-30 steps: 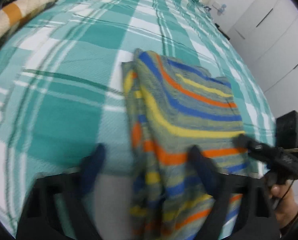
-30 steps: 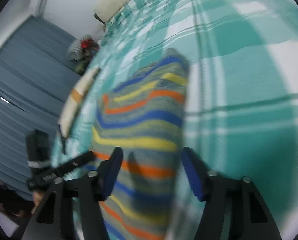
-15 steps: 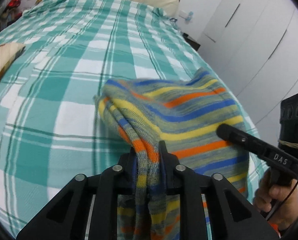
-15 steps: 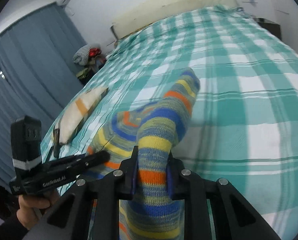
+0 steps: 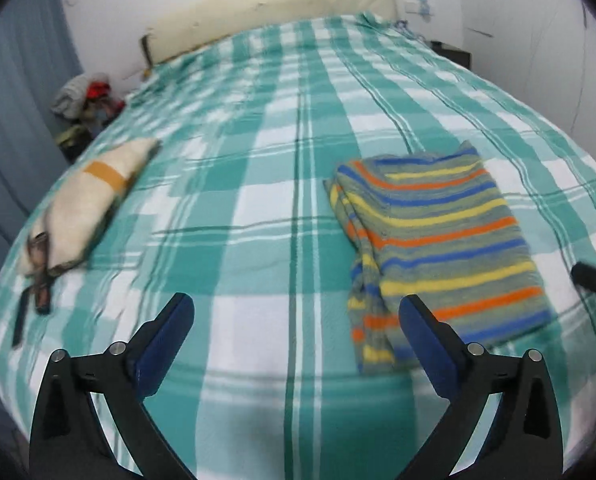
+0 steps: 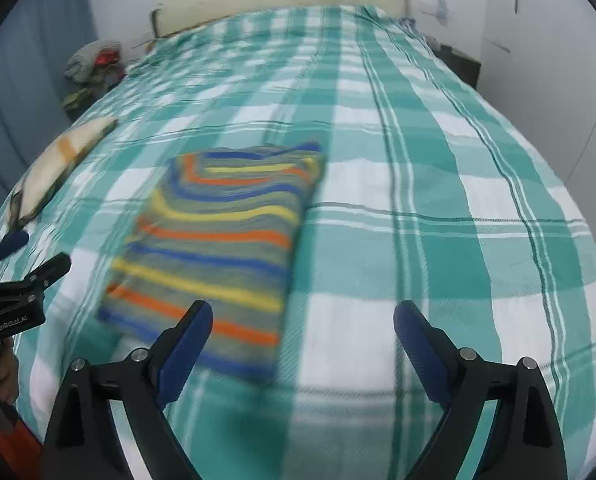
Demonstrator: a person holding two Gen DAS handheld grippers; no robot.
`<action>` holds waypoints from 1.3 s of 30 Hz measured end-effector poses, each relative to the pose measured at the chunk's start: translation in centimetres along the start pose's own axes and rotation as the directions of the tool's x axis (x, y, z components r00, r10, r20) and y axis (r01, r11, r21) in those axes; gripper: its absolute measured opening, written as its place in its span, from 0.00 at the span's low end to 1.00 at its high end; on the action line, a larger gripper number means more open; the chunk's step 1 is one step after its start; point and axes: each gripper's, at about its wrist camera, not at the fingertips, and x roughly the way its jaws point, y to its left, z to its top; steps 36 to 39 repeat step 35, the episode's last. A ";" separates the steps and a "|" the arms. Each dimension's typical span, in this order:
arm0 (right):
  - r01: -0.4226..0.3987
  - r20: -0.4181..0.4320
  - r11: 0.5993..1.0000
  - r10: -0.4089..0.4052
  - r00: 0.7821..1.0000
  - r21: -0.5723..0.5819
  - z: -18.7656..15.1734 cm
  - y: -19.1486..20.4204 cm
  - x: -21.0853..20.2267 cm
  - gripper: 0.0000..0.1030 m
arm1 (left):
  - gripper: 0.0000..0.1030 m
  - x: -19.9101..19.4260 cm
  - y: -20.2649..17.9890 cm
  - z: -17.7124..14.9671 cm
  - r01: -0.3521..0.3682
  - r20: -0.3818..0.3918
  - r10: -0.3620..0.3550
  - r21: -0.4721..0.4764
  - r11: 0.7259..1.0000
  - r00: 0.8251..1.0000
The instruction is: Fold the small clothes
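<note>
A small striped garment (image 5: 438, 240) in blue, yellow, orange and grey lies folded flat on the green plaid bedspread (image 5: 258, 168). It also shows in the right wrist view (image 6: 222, 240). My left gripper (image 5: 296, 320) is open and empty, held above the bed to the left of the garment's near edge. My right gripper (image 6: 302, 326) is open and empty, near the garment's near right corner. The left gripper's tip shows at the left edge of the right wrist view (image 6: 26, 280).
A cream folded item with an orange band (image 5: 94, 196) lies at the bed's left side. A long cream pillow (image 5: 270, 8) lies at the head. A pile of clothes (image 5: 84, 96) sits beyond the left edge. White wardrobe doors stand on the right.
Both grippers were shut on the striped garment half a second ago. They have let go, opened and pulled back, and the garment now lies flat on the bed.
</note>
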 end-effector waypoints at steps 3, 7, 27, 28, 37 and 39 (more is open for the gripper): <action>0.030 -0.001 0.999 -0.030 1.000 -0.038 -1.2 1.8 -1.8 0.90 | 0.99 -1.4 0.6 -0.6 0.035 -0.054 -0.040 -0.077 0.996 0.998; 0.019 -0.038 0.999 -0.021 0.999 -0.051 -2.5 3.3 -3.3 0.90 | 0.99 -3.3 0.5 -1.4 -0.002 -0.104 -0.005 -0.073 0.997 0.995; 0.074 -0.053 0.997 -0.075 0.996 -0.027 -1.0 5.7 -6.7 0.90 | 0.99 -4.9 0.0 -0.9 0.055 -0.148 -0.070 -0.103 0.993 0.986; 0.076 -0.054 0.997 -0.077 0.996 -0.023 -1.0 5.6 -6.6 0.90 | 0.99 -4.8 0.0 -0.8 0.055 -0.149 -0.069 -0.101 0.993 0.986; 0.090 -0.053 0.996 -0.091 0.994 -0.009 -0.8 5.1 -6.3 0.90 | 0.98 -5.2 -0.3 -0.5 0.062 -0.121 -0.071 -0.079 0.995 0.990; 0.090 -0.053 0.996 -0.091 0.994 -0.009 -0.8 5.1 -6.3 0.90 | 0.98 -5.2 -0.3 -0.5 0.062 -0.121 -0.071 -0.079 0.995 0.990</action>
